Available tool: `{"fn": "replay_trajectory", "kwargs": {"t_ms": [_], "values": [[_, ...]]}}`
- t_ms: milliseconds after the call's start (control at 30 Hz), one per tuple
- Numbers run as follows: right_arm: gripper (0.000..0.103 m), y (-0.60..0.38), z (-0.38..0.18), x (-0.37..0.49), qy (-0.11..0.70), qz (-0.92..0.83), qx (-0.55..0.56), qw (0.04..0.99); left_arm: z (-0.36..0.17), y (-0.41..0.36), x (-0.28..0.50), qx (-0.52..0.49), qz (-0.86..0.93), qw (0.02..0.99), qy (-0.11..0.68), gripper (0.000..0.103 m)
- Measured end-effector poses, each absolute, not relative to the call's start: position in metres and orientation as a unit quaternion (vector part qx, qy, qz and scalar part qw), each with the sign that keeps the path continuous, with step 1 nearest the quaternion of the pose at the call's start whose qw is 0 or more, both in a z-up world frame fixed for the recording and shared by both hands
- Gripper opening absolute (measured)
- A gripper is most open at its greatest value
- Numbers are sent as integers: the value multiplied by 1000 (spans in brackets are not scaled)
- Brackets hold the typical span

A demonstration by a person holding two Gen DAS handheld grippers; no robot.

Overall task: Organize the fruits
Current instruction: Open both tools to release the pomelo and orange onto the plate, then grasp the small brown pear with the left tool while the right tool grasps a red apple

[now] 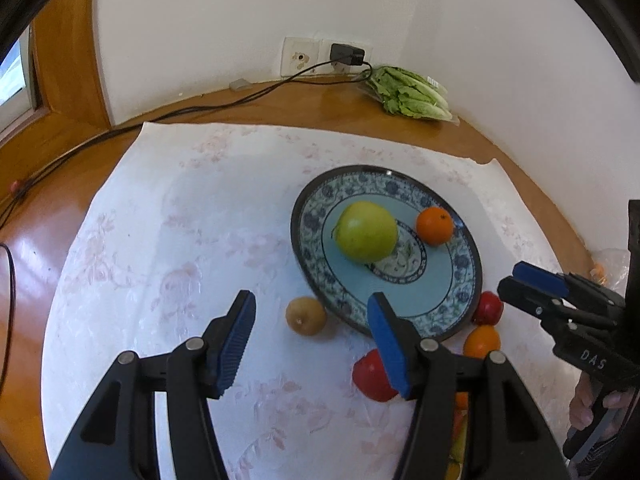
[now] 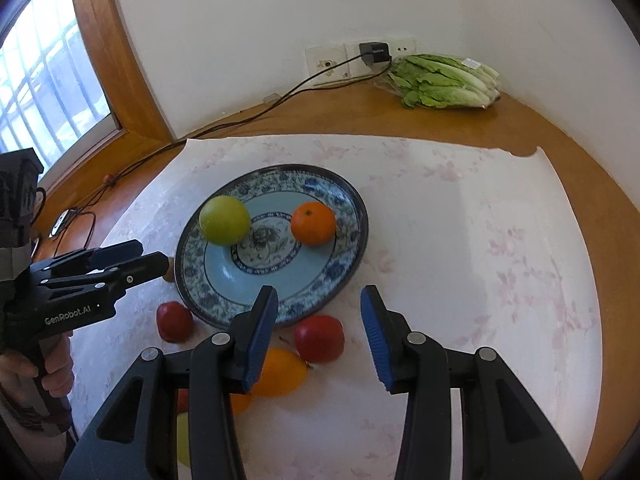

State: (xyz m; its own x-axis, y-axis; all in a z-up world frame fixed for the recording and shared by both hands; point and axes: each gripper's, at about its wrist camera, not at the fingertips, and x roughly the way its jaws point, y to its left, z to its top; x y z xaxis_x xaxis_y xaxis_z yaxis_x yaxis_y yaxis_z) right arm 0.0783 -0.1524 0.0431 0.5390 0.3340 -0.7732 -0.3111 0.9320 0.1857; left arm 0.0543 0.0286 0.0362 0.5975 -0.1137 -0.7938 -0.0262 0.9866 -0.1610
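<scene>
A blue patterned plate (image 1: 448,284) (image 2: 340,216) holds a green apple (image 1: 366,231) (image 2: 225,220) and an orange (image 1: 435,225) (image 2: 313,223). A brown pear (image 1: 306,315) lies left of the plate, between the open jaws of my left gripper (image 1: 312,338), which hovers above it. Two red fruits (image 1: 372,376) (image 1: 488,308) and a yellow-orange fruit (image 1: 482,340) lie by the plate's near rim. My right gripper (image 2: 318,336) is open and empty above a red fruit (image 2: 320,338) and the yellow-orange fruit (image 2: 282,372). Another red fruit (image 2: 173,321) lies to its left.
A white floral cloth (image 1: 160,280) (image 2: 480,260) covers the wooden table. Bagged lettuce (image 1: 408,94) (image 2: 444,80) lies at the back wall by a socket with a charger (image 1: 346,55) (image 2: 374,53); its cable runs left. More fruit sits under the grippers at the near edge.
</scene>
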Motion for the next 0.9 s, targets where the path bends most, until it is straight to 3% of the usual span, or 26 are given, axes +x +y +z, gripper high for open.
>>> {"fn": "replay_trajectory", "kwargs": {"t_ms": [367, 700, 900], "values": [[44, -167, 27, 75, 465, 177, 41, 867, 24, 25, 50, -68, -18, 890, 451, 61], [44, -167, 22, 72, 475, 188, 52, 858, 20, 33, 51, -79, -18, 889, 450, 48], [44, -165, 22, 70, 474, 190, 53, 858, 15, 35, 53, -74, -9, 884, 461, 46]]}}
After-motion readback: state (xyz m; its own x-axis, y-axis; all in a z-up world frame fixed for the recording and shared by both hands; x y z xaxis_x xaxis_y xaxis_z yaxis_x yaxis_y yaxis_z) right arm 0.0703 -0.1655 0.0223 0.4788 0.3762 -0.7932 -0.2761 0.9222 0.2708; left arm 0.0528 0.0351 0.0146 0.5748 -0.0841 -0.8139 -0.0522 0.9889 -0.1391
